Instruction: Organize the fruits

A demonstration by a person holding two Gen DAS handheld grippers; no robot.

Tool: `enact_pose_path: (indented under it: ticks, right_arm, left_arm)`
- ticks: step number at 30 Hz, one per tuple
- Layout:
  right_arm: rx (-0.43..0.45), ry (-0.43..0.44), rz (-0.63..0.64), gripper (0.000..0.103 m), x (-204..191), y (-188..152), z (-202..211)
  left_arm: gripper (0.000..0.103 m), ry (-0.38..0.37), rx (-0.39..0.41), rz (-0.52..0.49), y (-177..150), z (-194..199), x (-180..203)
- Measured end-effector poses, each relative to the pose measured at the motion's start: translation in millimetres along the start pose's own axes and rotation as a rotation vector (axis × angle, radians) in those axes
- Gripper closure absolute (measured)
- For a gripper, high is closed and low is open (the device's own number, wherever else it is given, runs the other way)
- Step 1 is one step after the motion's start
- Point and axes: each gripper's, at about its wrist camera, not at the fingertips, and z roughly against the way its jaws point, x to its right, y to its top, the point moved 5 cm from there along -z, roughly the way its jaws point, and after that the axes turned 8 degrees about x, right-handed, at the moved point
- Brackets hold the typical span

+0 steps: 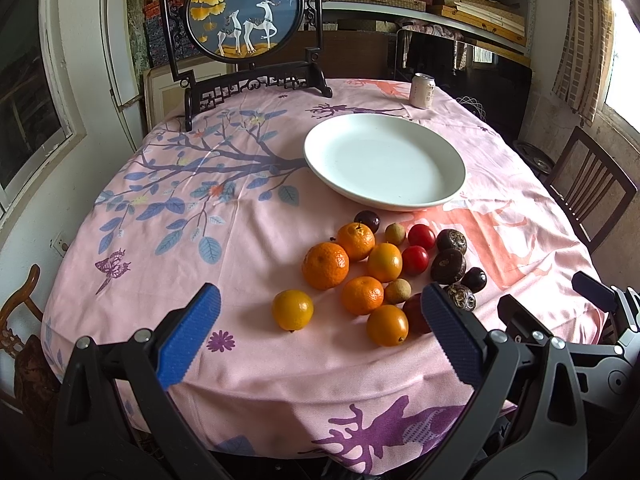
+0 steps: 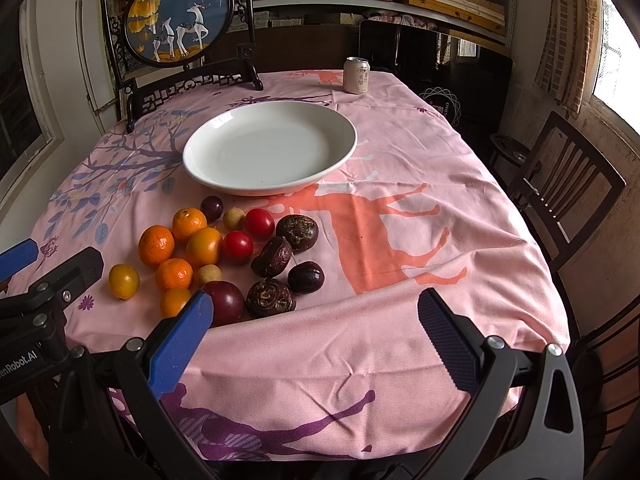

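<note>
We see the fruit pile (image 1: 372, 272) on the worktop, just short of the white plate (image 1: 320, 152). It lies at twelve o'clock of our left gripper (image 1: 320, 312), the nearer one, and eleven o'clock of our right gripper (image 2: 316, 316); both jaws wide, holding nothing.

Drink can (image 1: 422, 90), framed deer screen (image 1: 245, 10)

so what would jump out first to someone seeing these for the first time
Probably the heap of fruit on the pink tablecloth: oranges on its left, red and dark purple fruit on its right. Just behind it sits a big empty white plate. At the far left stands a round framed deer picture, with a drink can at the far edge.
</note>
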Motion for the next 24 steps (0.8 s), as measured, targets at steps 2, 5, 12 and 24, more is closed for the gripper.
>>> enact_pose_path:
  ticks: [2, 5, 12, 24]
  right_arm:
    - [-0.002, 0.003, 0.003, 0.001, 1.0, 0.4, -1.0]
    - [0.009, 0.060, 0.007, 0.001, -1.2, 0.7, -0.3]
    - [-0.044, 0.239, 0.023, 0.058, -4.9, -11.9, -16.8]
    - [-0.160, 0.167, 0.056, 0.070, 2.9, -9.3, -72.5]
  left_arm:
    - [0.002, -0.001, -0.006, -0.001, -1.3, -1.7, -3.3]
    - [0.002, 0.037, -0.005, 0.011, -4.5, -7.1, -13.9]
    - [0.002, 0.121, -0.102, 0.106, -35.9, -29.8, -71.4]
    - [0.002, 0.129, -0.151, 0.121, -48.5, -45.9, -90.7]
